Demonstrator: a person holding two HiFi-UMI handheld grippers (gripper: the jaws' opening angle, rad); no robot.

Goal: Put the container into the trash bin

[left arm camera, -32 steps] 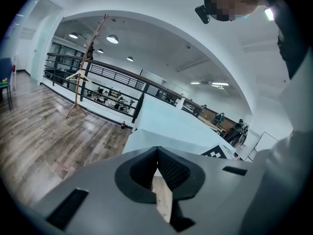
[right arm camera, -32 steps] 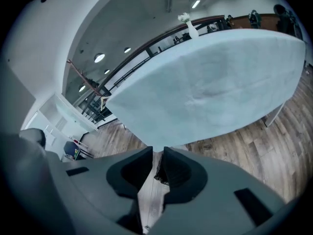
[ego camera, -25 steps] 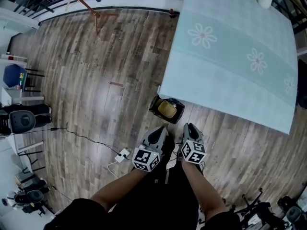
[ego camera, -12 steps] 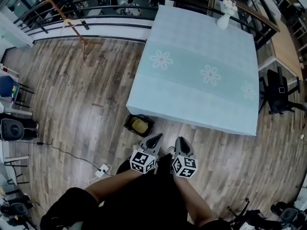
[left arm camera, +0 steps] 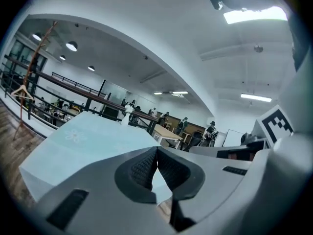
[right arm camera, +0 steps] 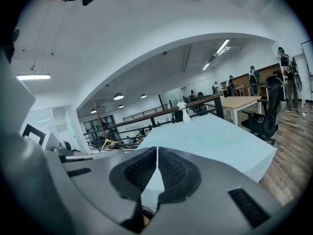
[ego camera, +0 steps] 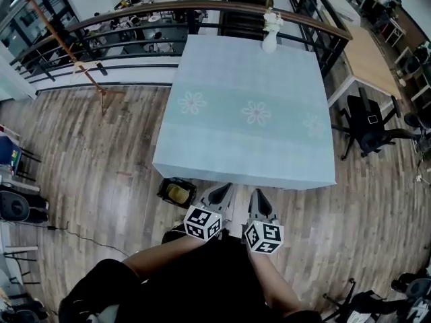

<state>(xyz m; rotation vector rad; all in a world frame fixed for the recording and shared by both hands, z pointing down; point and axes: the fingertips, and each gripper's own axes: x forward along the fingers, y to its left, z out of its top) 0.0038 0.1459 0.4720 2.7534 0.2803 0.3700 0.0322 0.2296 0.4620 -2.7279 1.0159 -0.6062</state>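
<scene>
Container looks already dropped: a yellowish thing, taken here to be the container, lies inside the trash bin, though it is too small to make out clearly.

Floor of wood planks runs under everything. The table, covered in a pale blue cloth with flower prints, stands straight ahead of both grippers, its near edge just beyond their tips. No container shows on it; only a white vase stands at its far edge, well away from the grippers.

The trash bin, dark and open-topped, sits on the floor just left of the left gripper and under the table's near edge.

The 2 grippers are held side by side, low in front of the person, both pointing toward the table. The left gripper's own view shows its ribbed pads pressed together with nothing between them. The right gripper is the same in its view: pads meeting along 1 seam, empty.

As a judgement, the placing step seems done and neither gripper carries anything. If more is wanted, the next move calls for finding another container, since none is visible, then opening the jaws of 1 gripper before reaching.
</scene>
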